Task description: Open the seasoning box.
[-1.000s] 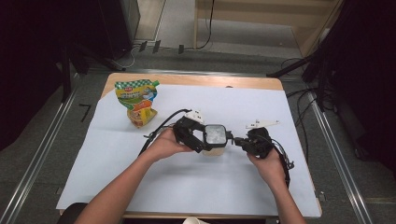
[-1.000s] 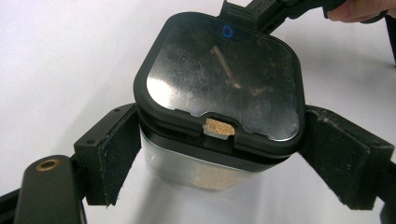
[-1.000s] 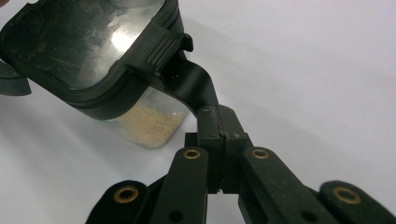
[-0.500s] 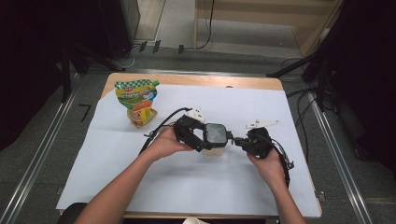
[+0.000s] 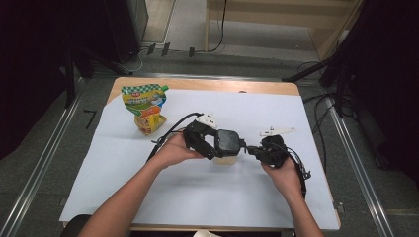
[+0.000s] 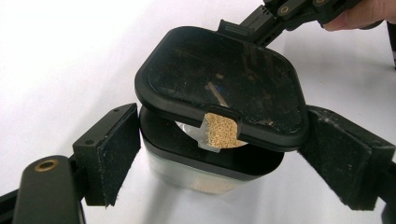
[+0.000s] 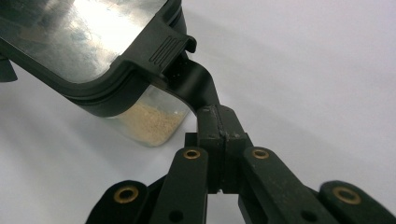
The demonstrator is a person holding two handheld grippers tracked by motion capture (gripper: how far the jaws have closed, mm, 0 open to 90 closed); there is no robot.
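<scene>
Clear container (image 6: pixel 196 175) of granules stands mid-desk (image 5: pixel 148 197). Left claw (image 6: pixel 219 154) brackets its body, pads apart from the walls. Right claw (image 7: pixel 219 135), fully closed, pinches the tab of the tilted black lid (image 6: pixel 219 88).

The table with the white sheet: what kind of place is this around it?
Probably a lab or recording studio: the table stands between metal rails, cables trail over the floor, and dark curtains hang at both sides.
</scene>
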